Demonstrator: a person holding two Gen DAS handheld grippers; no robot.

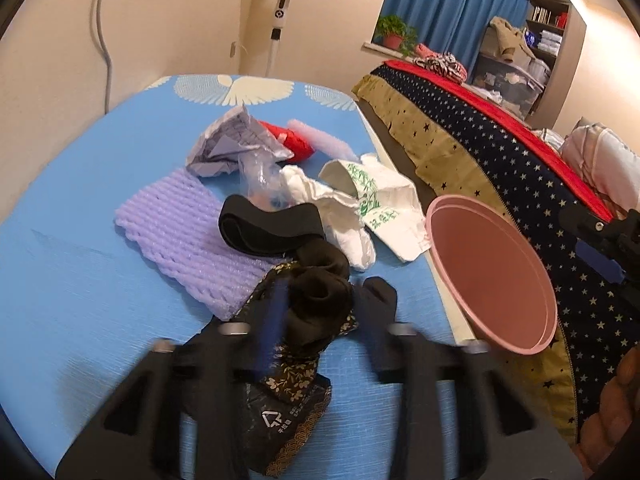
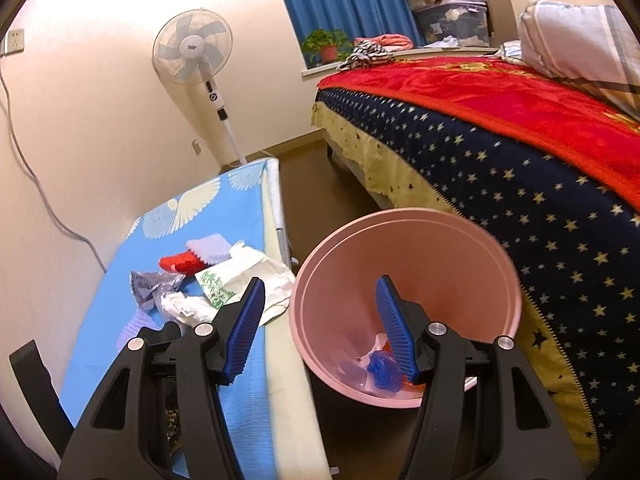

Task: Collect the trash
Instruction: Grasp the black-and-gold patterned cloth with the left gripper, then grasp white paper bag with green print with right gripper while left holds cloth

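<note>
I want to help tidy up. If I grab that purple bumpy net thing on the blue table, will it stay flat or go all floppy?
The purple foam net would probably flop and bend, since it looks like soft woven foam lying limp on the blue table. It is likely very light. It should squash easily and not break.

Left wrist cam sits low and close over the blue table (image 1: 100,280), angled down. Right one looks down into the pink bin (image 2: 404,240) beside it. Both catch the bin, table and bed (image 2: 520,168).
</note>
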